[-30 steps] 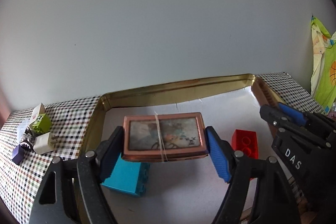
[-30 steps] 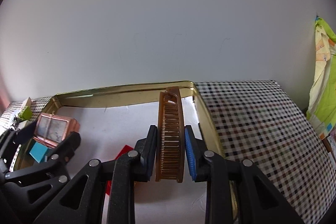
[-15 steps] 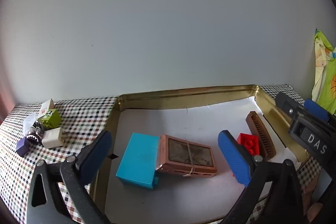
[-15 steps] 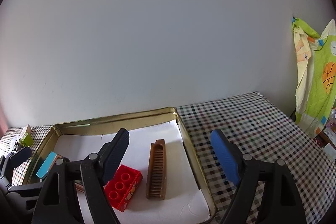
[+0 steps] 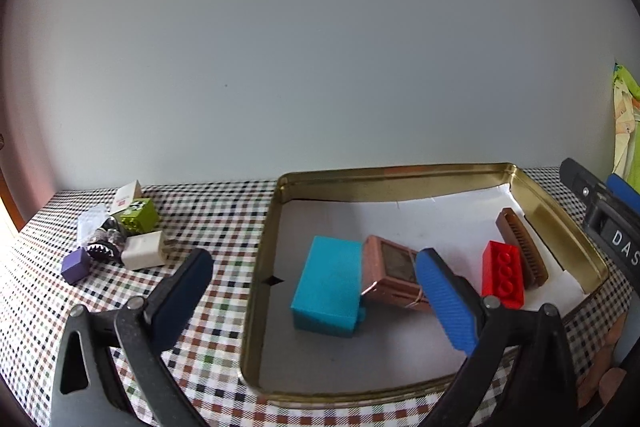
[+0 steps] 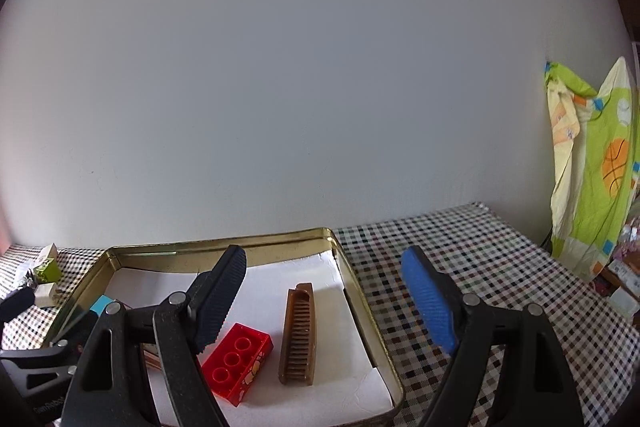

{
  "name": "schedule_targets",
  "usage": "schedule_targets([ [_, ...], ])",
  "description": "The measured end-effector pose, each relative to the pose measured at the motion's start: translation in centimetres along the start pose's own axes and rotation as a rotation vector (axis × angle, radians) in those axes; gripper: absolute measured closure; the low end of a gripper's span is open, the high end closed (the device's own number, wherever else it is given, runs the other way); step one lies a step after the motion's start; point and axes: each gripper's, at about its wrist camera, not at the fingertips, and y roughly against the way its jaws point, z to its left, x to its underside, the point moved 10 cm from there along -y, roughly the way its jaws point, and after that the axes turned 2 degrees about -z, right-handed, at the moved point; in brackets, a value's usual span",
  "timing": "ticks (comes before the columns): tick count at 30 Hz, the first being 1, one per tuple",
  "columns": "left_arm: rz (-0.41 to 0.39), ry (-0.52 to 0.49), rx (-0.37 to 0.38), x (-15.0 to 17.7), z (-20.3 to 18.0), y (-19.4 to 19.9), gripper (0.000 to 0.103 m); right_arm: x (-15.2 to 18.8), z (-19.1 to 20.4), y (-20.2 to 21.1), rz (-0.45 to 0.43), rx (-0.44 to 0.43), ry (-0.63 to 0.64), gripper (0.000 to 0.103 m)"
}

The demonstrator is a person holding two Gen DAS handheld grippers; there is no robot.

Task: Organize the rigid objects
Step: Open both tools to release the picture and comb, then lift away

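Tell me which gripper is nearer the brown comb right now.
Right. The right gripper hangs open just above the brown comb, which lies between its fingers in view. The left gripper, also open, sits over the tray's left side, well away.

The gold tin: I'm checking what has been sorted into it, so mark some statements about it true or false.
1. The brown comb lies flat inside the gold tin. True.
2. The right claw grips the comb. False: it is open and holds nothing.
3. The red brick lies beside the comb in the tin. True.
4. The teal box sits outside the tin on the checked cloth. False: it is in the tin, next to the copper case.
5. The white plug is still outside the tin. True.
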Motion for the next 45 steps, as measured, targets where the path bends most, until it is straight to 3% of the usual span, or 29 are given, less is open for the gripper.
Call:
schedule_targets([
  [7, -0.032, -0.004, -0.034, 0.1, 1.8, 1.3, 0.000, -0.4, 0.1, 1.5, -0.073, 0.043, 0.029, 0.021],
  [26, -0.046, -0.042, -0.075, 1.5, 7.6, 3.7, 0.000, -0.2, 1.2, 4.7, -0.105, 0.084, 0.022, 0.021],
  [36, -0.063, -0.074, -0.101, 1.7, 11.2, 4.4, 0.000, 1.1, 4.9, 4.9, -0.057, 0.044, 0.032, 0.021],
  [45, -0.051, -0.043, -0.106, 1.9, 14.9, 4.2, 0.000, 1.9, 10.5, 5.1, -0.038, -0.014, 0.033, 0.021],
])
